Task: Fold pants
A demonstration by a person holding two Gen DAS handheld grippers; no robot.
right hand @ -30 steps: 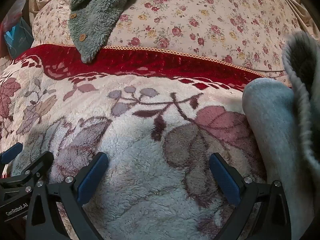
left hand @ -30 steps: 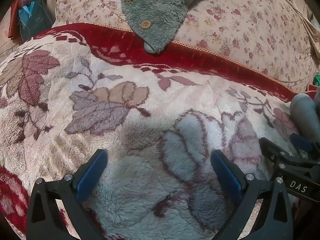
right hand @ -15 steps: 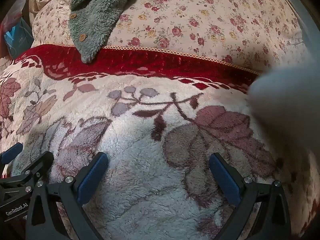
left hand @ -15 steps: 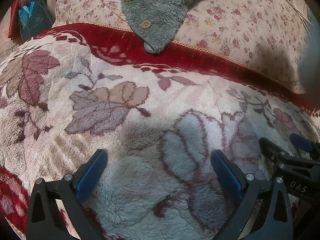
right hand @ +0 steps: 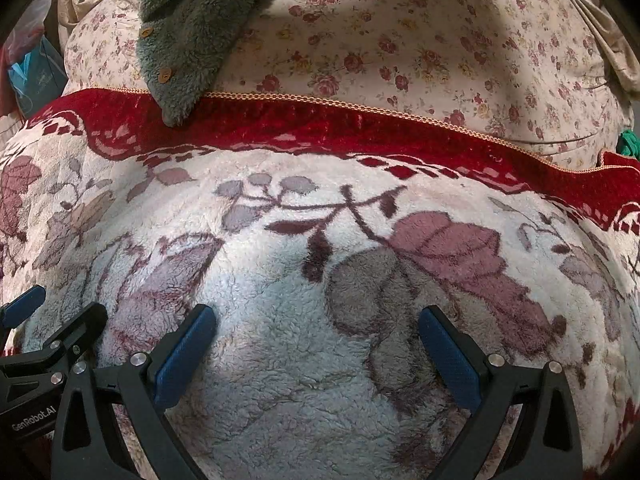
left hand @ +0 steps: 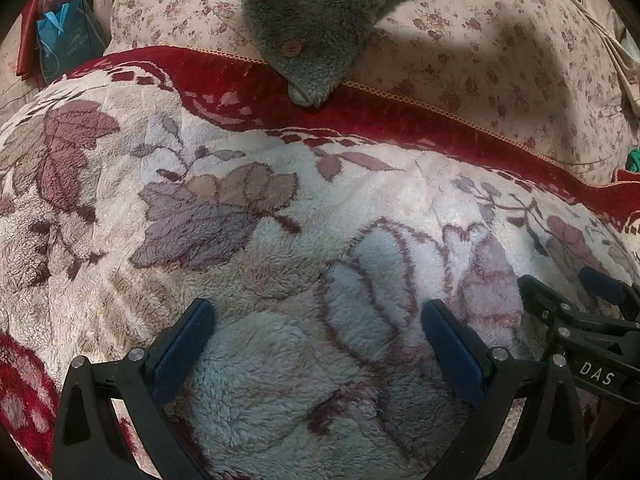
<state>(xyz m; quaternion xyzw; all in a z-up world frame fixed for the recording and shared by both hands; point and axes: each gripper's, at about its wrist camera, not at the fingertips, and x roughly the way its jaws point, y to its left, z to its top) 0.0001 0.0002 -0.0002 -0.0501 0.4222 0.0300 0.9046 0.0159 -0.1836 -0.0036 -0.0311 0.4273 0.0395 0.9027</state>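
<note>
Left tongs point(left hand: 316, 344) spread wide and empty over a fleecy floral blanket point(left hand: 280, 220), right tongs point(right hand: 316, 344) likewise agape beside them, pants out of view, green fleece garment point(right hand: 192, 36) draped on the flowered pillow point(right hand: 420, 48) behind

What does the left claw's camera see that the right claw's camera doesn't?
Only the left wrist view shows the right claw poking in at its right edge. Only the right wrist view shows the left claw at its left edge. Both share the plush floral blanket with its red border, the flowered quilt behind, the grey-green fleece garment with buttons, a blue bag at far left, and each camera's own open claw. No pants appear in either.
</note>
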